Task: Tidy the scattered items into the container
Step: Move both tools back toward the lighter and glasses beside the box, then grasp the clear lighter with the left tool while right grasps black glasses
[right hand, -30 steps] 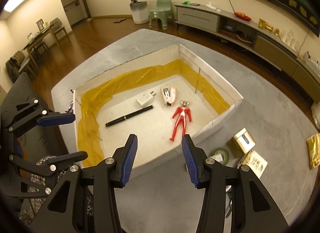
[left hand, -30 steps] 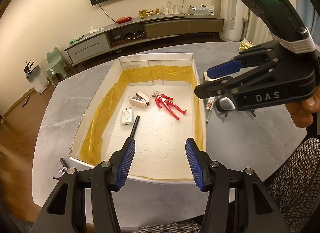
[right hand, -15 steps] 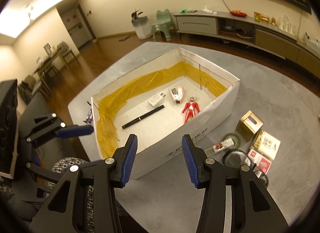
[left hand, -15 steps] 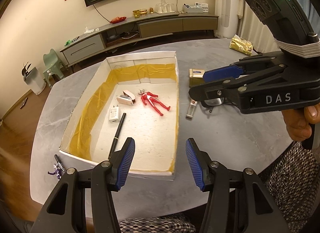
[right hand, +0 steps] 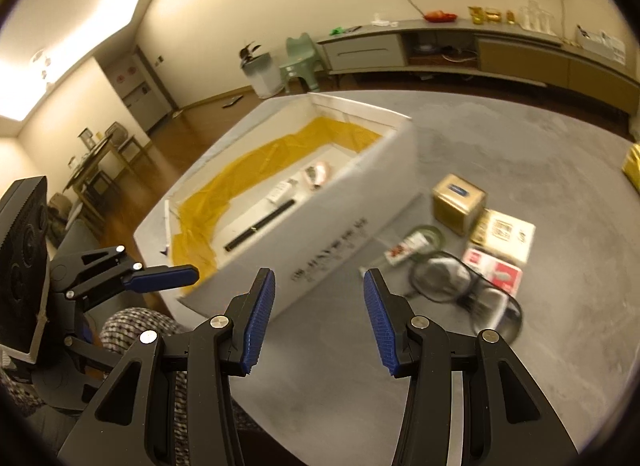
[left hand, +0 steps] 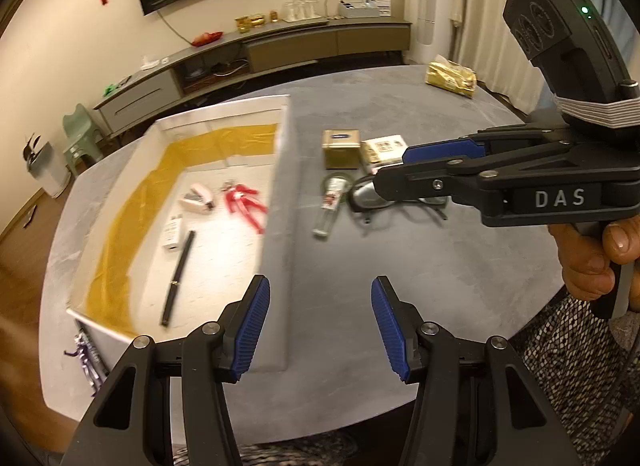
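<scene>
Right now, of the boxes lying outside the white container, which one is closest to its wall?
The gold box with the blue label on top; the cream box and the red pack lie farther from the container.

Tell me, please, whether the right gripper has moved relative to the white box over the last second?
Yes. The right gripper has swung rightward off the white box, from above its interior toward the glasses on the table.

Left gripper spread, white box, glasses

box: white, yellow-lined, open | glasses: outside, beside box
</scene>
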The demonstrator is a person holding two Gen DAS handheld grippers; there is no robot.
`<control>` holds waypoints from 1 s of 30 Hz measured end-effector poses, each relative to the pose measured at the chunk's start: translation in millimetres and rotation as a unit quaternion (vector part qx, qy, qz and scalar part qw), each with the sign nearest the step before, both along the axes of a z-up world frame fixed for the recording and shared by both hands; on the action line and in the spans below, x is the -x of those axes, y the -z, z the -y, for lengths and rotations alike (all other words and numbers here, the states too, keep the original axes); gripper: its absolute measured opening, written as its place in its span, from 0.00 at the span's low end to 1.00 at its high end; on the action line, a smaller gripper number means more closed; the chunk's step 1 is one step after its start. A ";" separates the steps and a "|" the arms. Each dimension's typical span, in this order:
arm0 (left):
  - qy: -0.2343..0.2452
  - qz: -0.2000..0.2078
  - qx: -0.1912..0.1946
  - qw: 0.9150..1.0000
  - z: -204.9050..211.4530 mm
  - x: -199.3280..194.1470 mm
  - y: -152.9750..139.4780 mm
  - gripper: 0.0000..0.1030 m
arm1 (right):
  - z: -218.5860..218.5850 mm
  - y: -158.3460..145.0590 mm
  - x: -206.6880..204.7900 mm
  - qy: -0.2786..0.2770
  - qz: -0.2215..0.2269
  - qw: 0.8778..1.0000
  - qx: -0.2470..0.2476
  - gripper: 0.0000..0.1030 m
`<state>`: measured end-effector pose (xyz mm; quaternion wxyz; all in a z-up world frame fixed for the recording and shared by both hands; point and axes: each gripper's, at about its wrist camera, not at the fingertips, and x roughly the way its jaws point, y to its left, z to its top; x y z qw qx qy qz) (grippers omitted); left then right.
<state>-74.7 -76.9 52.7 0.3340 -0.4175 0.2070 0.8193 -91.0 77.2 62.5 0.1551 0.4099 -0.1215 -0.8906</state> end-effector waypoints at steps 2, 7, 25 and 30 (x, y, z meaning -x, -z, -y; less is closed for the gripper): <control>0.006 0.006 -0.001 1.000 -10.3 -1.6 4.8 0.53 | -11.2 5.7 -2.9 0.014 0.003 1.000 -0.007 0.48; 0.015 0.016 0.001 1.000 -33.8 -1.9 18.3 0.53 | -41.8 24.4 -9.3 0.053 0.016 0.998 -0.017 0.48; -0.005 0.058 -0.037 0.998 -104.5 49.8 75.4 0.53 | -111.4 71.8 14.5 0.124 0.080 0.988 -0.044 0.48; -0.020 0.086 -0.054 0.995 -104.3 65.7 98.9 0.53 | -107.1 76.6 35.6 0.090 0.055 0.992 -0.064 0.49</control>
